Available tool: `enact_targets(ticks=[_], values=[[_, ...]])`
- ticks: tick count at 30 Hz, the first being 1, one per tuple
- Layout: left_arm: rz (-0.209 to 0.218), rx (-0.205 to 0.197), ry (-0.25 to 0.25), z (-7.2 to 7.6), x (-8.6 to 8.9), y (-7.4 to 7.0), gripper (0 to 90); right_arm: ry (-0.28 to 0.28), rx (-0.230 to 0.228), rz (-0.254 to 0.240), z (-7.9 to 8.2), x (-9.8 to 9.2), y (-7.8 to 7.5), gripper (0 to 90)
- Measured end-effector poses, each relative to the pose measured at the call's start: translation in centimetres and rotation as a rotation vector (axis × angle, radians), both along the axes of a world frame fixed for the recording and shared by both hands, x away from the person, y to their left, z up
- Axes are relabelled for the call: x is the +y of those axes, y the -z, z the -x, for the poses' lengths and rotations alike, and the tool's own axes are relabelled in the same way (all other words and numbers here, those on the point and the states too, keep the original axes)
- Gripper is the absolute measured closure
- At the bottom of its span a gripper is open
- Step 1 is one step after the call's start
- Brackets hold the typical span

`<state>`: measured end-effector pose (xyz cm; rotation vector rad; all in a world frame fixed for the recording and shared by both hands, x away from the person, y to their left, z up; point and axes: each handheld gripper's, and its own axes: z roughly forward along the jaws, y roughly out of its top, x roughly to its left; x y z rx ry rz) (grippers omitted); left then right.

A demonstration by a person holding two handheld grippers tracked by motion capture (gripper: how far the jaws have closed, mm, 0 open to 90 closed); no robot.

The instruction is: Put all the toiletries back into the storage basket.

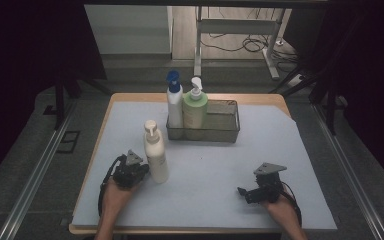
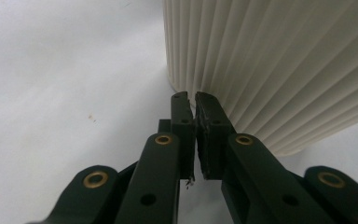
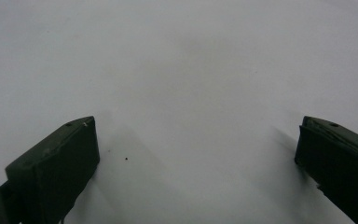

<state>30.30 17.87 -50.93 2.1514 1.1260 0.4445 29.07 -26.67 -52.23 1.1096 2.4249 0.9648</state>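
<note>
Left gripper (image 1: 139, 171) sits on the counter (image 1: 230, 165) at near left, its fingers (image 2: 182, 119) pressed together with nothing between them. The tips are right at the base of the cream pump bottle (image 1: 155, 152); in the left gripper view they end just short of its ribbed wall (image 2: 270, 70), and I can't tell whether they touch it. The bottle stands upright on the pale mat, just right of that gripper and near of the wire basket (image 1: 225, 131).

Right gripper (image 1: 244, 192) rests at near right, well apart from the bottle, pointing left across the counter. Its fingers (image 3: 56, 163) are spread wide, bare mat between them, nothing held.

The basket sits centre-far on the counter. Two bottles stand upright in its left end: a white one with a blue spray head (image 1: 174, 102) on the left, and a green one with a white pump (image 1: 195, 107) just beside it on the right. They look close enough to touch, but I can't confirm. The right half of the basket holds no bottles.

A forearm comes in from the near edge behind each gripper.
</note>
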Motion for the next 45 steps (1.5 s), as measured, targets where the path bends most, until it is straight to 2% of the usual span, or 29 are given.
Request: enact_targets(ticks=[18, 22, 27, 30, 34, 39, 43, 45], values=[[-0.011, -0.001, 0.096, -0.4, -4.3, 0.0, 85.3, 0.001, -0.002, 0.002, 0.0, 0.0, 0.0, 0.0], [0.0, 0.005, 0.127, -0.5, -5.5, 0.2, 84.2, 0.001, -0.003, 0.002, 0.0, 0.0, 0.0, 0.0], [-0.012, 0.005, 0.144, -0.6, -6.8, 0.4, 82.1, 0.0, -0.001, 0.001, 0.0, 0.0, 0.0, 0.0], [-0.015, 0.007, 0.143, -0.6, -7.0, 0.4, 81.4, 0.0, -0.001, 0.001, 0.0, 0.0, 0.0, 0.0], [0.006, 0.015, 0.145, -0.6, -6.7, 0.3, 80.3, 0.0, 0.0, 0.001, 0.0, 0.0, 0.0, 0.0], [0.021, 0.018, 0.135, -0.1, -6.2, 0.0, 71.7, 0.0, 0.006, 0.002, -0.1, 0.0, -0.1, 0.0], [0.037, 0.014, 0.125, 0.4, -5.9, -0.1, 59.5, 0.0, 0.011, 0.009, -0.1, 0.1, -0.1, 0.0], [0.025, 0.012, 0.125, 0.6, -5.9, -0.1, 52.9, 0.004, 0.018, 0.016, -0.1, 0.2, -0.3, 0.0]])
